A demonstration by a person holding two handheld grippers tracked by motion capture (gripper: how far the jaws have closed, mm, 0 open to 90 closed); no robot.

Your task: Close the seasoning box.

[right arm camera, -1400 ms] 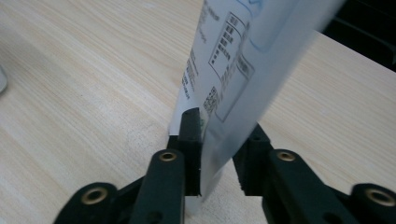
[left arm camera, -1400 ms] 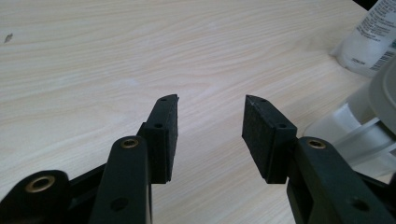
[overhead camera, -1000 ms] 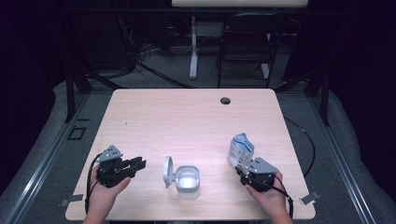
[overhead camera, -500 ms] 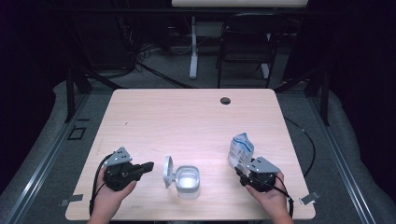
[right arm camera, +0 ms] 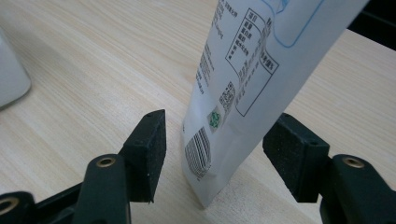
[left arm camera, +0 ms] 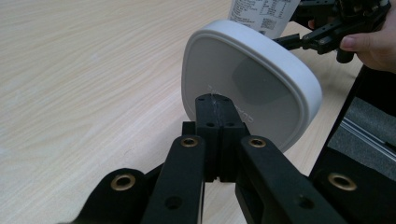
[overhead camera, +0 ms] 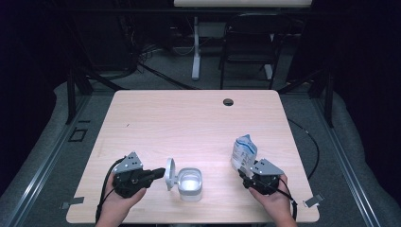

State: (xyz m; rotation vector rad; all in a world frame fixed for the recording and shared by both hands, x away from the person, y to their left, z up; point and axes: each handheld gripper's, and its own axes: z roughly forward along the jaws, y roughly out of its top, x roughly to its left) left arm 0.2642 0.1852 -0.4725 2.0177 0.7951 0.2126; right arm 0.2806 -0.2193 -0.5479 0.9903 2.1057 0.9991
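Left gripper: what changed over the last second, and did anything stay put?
The left gripper moved right to the open lid of the white container, and its jaws closed; they now stand shut against the lid's outer face. The right gripper's jaws opened a little wider and straddle the white pouch without touching. Container and pouch stayed put.

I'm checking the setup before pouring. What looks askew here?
The pouch leans between the right gripper's open jaws. The lid stands on edge beside the container, at the shut left gripper's tip.
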